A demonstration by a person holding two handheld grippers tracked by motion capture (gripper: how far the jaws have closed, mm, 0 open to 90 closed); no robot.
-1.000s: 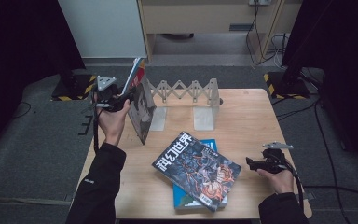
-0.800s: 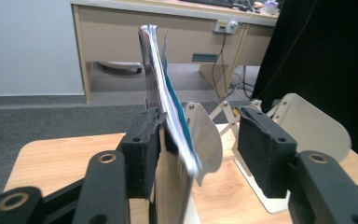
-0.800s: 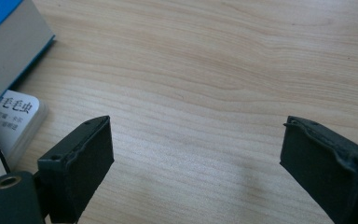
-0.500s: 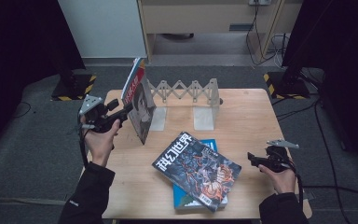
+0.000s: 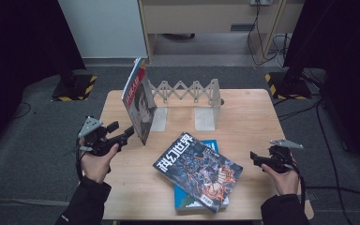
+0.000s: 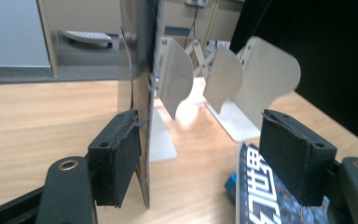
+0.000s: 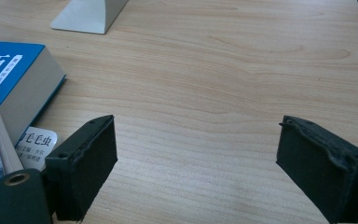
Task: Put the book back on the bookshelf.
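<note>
A thin upright magazine with a red-edged portrait cover (image 5: 139,107) stands on the light wooden table (image 5: 248,117), leaning against the left plate of a white metal accordion book rack (image 5: 187,101). My left hand-held gripper (image 5: 124,135) sits at its lower edge; its jaws have just been opening, spread, the magazine's edge beside one pad (image 6: 116,163). My right hand-held gripper (image 5: 255,158) hovers spread, jaws just narrowing on nothing, near a dark illustrated magazine (image 5: 198,171) atop a blue book (image 7: 14,79).

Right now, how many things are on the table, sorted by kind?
Magazines: 2, one standing, one lying flat
Blue book: 1
Folding rack: 1
Total: 4
</note>
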